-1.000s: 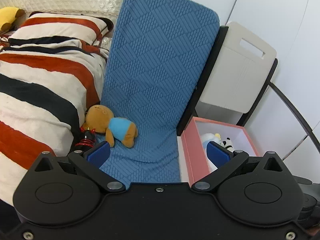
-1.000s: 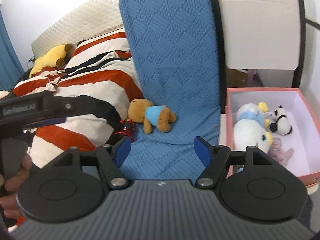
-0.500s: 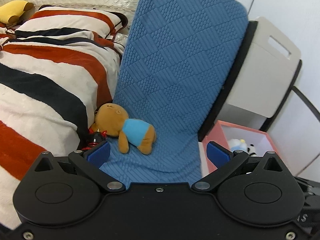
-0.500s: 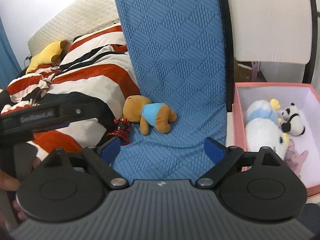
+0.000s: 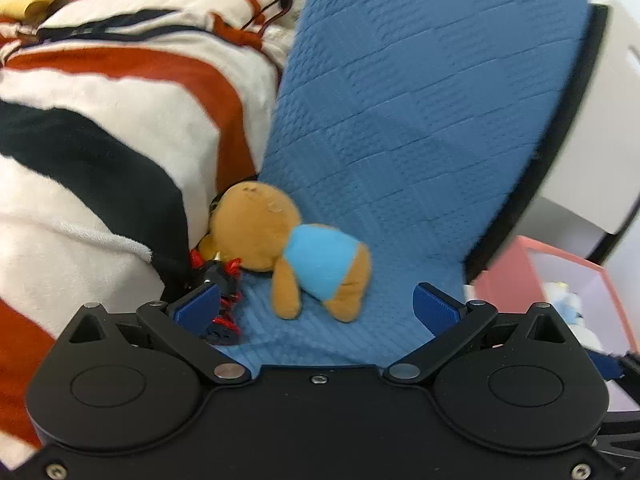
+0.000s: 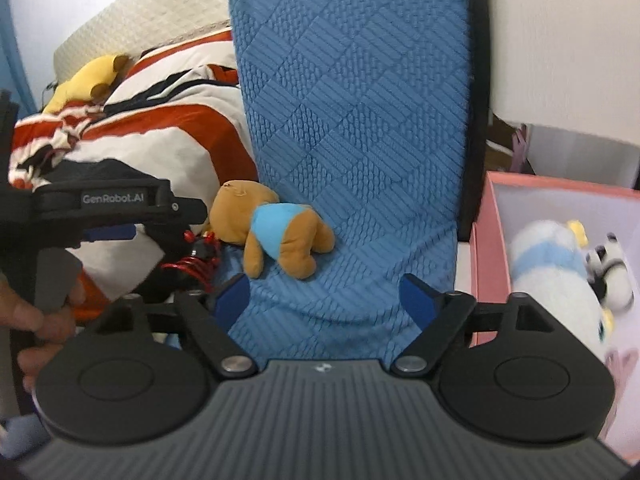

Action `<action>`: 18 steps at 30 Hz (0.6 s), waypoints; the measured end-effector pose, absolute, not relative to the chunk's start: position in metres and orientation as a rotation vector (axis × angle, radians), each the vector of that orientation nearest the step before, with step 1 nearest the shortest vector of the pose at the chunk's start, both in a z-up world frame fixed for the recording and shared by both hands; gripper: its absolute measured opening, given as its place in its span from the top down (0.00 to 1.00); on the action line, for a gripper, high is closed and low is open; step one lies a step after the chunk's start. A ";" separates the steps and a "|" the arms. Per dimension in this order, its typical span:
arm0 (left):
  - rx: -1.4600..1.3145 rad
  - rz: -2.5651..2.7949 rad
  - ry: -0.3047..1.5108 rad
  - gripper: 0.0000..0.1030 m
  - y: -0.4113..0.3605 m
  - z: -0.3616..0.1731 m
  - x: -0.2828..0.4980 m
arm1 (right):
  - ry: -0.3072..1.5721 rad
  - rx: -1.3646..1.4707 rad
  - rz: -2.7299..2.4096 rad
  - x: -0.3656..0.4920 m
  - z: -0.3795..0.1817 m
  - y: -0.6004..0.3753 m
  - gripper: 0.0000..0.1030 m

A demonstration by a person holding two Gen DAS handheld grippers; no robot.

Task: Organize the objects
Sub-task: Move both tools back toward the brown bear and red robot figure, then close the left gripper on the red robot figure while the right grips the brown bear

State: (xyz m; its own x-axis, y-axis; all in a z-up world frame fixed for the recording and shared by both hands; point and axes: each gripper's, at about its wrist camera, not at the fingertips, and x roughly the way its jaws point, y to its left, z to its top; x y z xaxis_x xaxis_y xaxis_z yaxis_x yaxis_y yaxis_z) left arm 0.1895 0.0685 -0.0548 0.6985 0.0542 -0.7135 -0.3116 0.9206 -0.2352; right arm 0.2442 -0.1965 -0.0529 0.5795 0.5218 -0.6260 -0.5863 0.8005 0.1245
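Two handheld grippers point down at a blue quilted mat [image 5: 400, 120] that runs up against a black-edged upright panel. A small brown teddy bear [image 5: 296, 248] in a light blue shirt lies face down on the mat, its head towards a blanket [image 5: 100, 128] striped in white, orange-red and black. Just beside the bear's head, touching the blanket's edge, sits a small black and red toy [image 5: 218, 276]; its shape is too blurred to make out.

The left gripper [image 5: 316, 308] has its blue-padded jaws spread wide with nothing between them; the bear lies just beyond the fingertips, nearer the left pad. The right gripper [image 6: 324, 300] is also spread and empty — its jaws have just been narrowing a little — and only the mat shows between its pads. In the right wrist view the left gripper's black body reaches in from the left, held by a person's hand [image 6: 36, 320].

To the right of the mat stands a pink box [image 6: 482, 248] with a pale lining, open at the top. Inside it lies a large white plush toy [image 6: 548, 280] with a light blue band and yellow tufts, and beside it a small black and white panda toy [image 6: 608, 264]. A pale pink soft toy [image 6: 622, 360] shows at the box's near edge, partly cut off.

Far back on the blanket rests a yellow plush toy [image 6: 88, 80].
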 end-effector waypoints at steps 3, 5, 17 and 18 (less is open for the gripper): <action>-0.369 0.218 0.788 0.01 0.080 -0.077 0.203 | 0.692 -0.144 0.674 0.264 -0.062 -0.183 0.24; -0.340 0.227 0.797 0.03 0.085 -0.089 0.211 | 0.693 -0.160 0.699 0.277 -0.067 -0.174 0.25; -0.259 0.288 0.936 0.13 0.102 -0.133 0.266 | 0.688 -0.380 0.862 0.344 -0.108 -0.095 0.31; -0.260 0.299 0.940 0.13 0.105 -0.135 0.268 | 0.694 -0.397 0.869 0.350 -0.111 -0.090 0.31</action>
State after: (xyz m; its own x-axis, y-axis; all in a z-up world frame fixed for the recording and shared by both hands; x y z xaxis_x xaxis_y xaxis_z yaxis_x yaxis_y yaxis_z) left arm 0.2685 0.1049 -0.1350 0.5543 0.1379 -0.8208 -0.3617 0.9281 -0.0884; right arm 0.3500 -0.0899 -0.1112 0.4505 0.5581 -0.6968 -0.8029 0.5946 -0.0427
